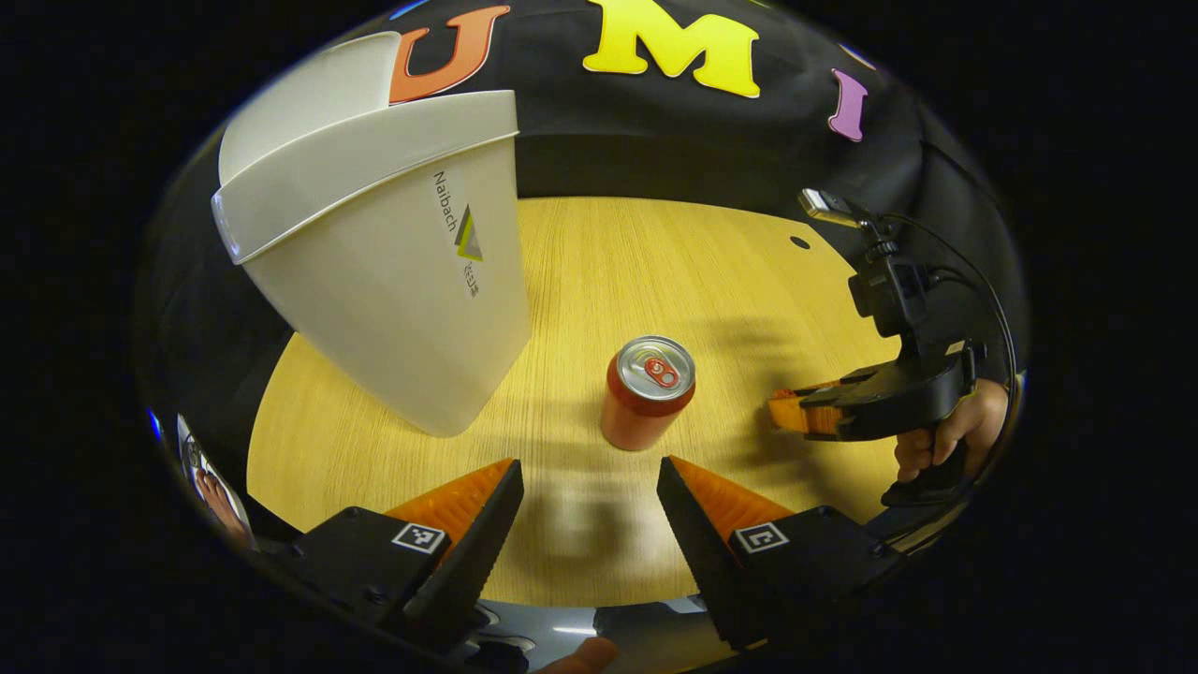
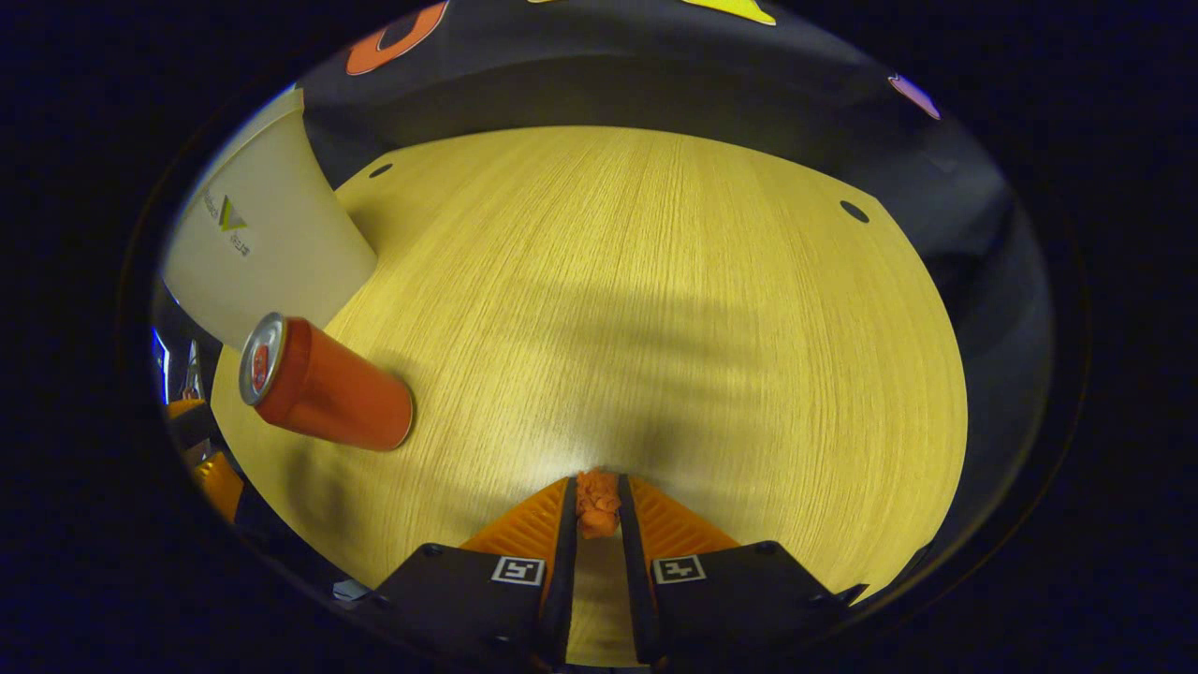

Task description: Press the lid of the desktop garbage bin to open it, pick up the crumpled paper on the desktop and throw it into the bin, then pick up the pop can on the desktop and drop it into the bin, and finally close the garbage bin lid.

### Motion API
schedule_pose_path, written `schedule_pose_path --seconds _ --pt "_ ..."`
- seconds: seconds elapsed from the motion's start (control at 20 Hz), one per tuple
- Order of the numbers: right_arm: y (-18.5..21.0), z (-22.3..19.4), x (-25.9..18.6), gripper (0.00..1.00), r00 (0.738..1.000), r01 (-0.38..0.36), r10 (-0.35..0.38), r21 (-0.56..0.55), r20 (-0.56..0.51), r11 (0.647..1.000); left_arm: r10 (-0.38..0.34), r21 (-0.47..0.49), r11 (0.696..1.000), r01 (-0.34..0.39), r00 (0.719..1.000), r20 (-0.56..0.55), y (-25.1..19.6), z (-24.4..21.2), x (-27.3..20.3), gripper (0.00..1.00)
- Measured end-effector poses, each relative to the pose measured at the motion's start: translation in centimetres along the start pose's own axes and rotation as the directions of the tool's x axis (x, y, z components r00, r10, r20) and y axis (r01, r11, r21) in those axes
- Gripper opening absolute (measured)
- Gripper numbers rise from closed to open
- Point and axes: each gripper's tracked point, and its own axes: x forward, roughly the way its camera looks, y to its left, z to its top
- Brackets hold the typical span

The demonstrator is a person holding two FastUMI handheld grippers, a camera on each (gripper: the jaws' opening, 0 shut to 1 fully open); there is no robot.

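A red pop can (image 1: 646, 393) (image 2: 323, 384) stands upright on the wooden table (image 1: 655, 271), just right of the white desktop bin (image 1: 393, 281) (image 2: 262, 253). The bin's lid (image 1: 309, 103) rises above its rim at the back; whether the mouth is uncovered I cannot tell. My left gripper (image 1: 590, 468) is open, its fingertips just short of the can. My right gripper (image 2: 596, 510) is shut on a small orange crumpled paper (image 2: 596, 505) low over the table. In the left gripper view the right gripper (image 1: 796, 412) sits to the can's right, held by a hand (image 1: 945, 431).
Small dark holes (image 2: 854, 211) (image 2: 380, 170) mark the tabletop near its far edge. A cable (image 1: 973, 271) loops from the right gripper's camera mount. Part of the left gripper (image 2: 215, 477) shows at the left rim of the right gripper view.
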Motion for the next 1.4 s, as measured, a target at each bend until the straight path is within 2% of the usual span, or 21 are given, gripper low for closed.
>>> schedule_pose_path --seconds 0.15,0.3,0.35,0.4,0.5,0.65,0.7,0.75,0.85,0.95,1.1,1.4 --pt "-1.0 2.7 -3.5 0.28 0.996 0.011 -0.012 0.014 0.083 1.0 0.005 0.005 1.0 -0.005 1.0 0.019 -0.3 -0.1 -0.3 0.96" --pt "-1.5 7.3 -7.4 0.27 0.984 0.009 -0.016 0.039 0.179 0.999 0.004 0.011 1.0 -0.005 0.999 0.033 -0.8 -0.3 -0.5 0.96" --pt "-1.5 8.8 -8.4 0.27 0.977 0.006 -0.016 0.045 0.213 0.999 0.005 0.014 1.0 -0.005 0.999 0.038 -1.0 -0.3 -0.6 1.0" --pt "-1.4 10.7 -9.7 0.27 0.97 0.001 -0.013 0.05 0.244 0.999 0.001 0.016 1.0 -0.002 0.999 0.043 -1.2 -0.2 -0.6 0.96" --pt "-1.4 13.9 -11.9 0.27 0.953 -0.014 -0.004 0.06 0.303 0.998 -0.006 0.02 1.0 0.005 0.999 0.052 -1.5 -0.2 -0.7 0.96" --pt "-2.5 18.9 -14.4 0.27 0.922 0.014 -0.028 0.037 0.386 0.999 -0.015 0.015 1.0 0.014 0.999 0.041 -1.9 -0.4 -0.9 0.96" --pt "-2.6 20.6 -15.3 0.27 0.911 0.015 -0.029 0.037 0.411 0.999 -0.017 0.016 1.0 0.016 0.999 0.044 -2.0 -0.3 -1.0 1.0" --pt "-2.6 22.1 -16.1 0.27 0.899 0.016 -0.029 0.034 0.436 0.999 -0.018 0.019 1.0 0.017 0.999 0.051 -2.0 -0.3 -1.1 0.96" --pt "-1.7 25.2 -17.6 0.27 0.872 0.014 -0.018 0.012 0.489 1.0 -0.023 0.02 1.0 0.022 0.998 0.059 -1.9 -0.1 -1.3 0.96" --pt "0.0 27.8 -18.6 0.27 0.851 0.008 0.001 -0.016 0.524 1.0 -0.024 0.016 1.0 0.023 0.998 0.058 -1.7 -0.1 -1.4 0.96" --pt "4.6 30.4 -19.7 0.27 0.834 -0.031 0.061 -0.065 0.549 0.997 -0.028 0.017 0.999 0.027 0.997 0.073 -1.3 0.3 -1.8 0.96" --pt "17.0 33.1 -21.7 0.27 0.784 -0.119 0.231 -0.225 0.577 0.967 -0.031 -0.016 0.999 0.033 0.992 0.125 0.4 1.4 -3.0 0.96"
